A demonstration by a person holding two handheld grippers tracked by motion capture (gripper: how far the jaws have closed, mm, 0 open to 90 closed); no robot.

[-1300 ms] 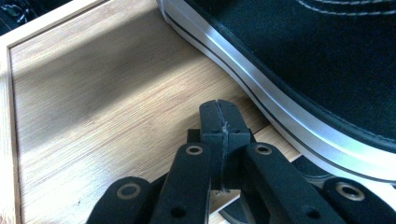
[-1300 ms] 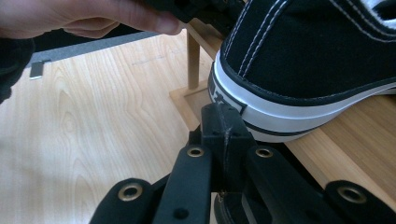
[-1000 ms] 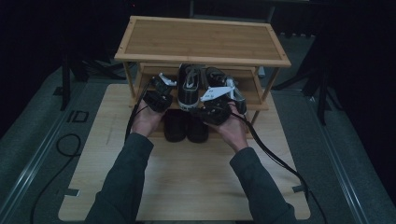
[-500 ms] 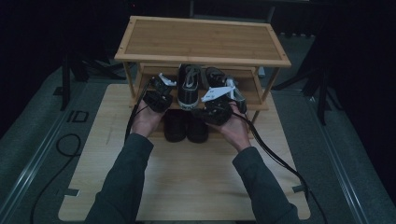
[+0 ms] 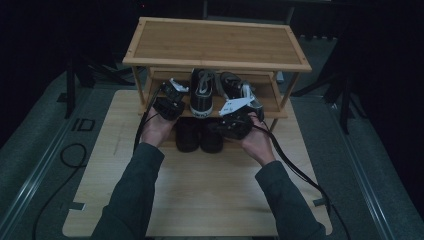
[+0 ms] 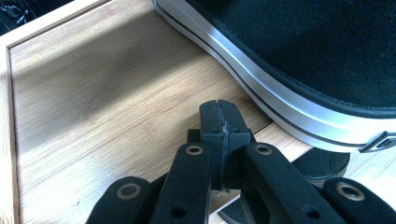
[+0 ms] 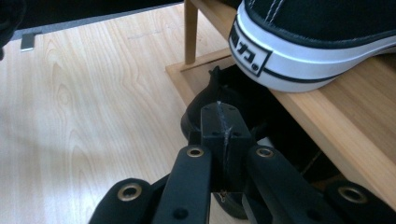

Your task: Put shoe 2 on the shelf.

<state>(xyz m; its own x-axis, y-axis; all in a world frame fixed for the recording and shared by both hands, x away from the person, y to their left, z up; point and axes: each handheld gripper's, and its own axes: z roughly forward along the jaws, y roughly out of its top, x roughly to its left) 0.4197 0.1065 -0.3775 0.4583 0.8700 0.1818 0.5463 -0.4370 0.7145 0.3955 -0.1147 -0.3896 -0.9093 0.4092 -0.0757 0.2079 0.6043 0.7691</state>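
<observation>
Black shoes (image 5: 199, 135) lie on the board under the rack (image 5: 217, 45), between both grippers. Left gripper (image 6: 219, 122) and right gripper (image 7: 219, 122) are clenched, empty. Risk: sneaker (image 7: 317, 42) at 1 o'clock overhangs; lifting could knock it off.

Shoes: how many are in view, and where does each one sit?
4. Two black-and-white sneakers stand on the rack's middle shelf, one left, one right. Two plain black shoes sit below, partly under the rack, one left, one right. More may be hidden beneath.
</observation>
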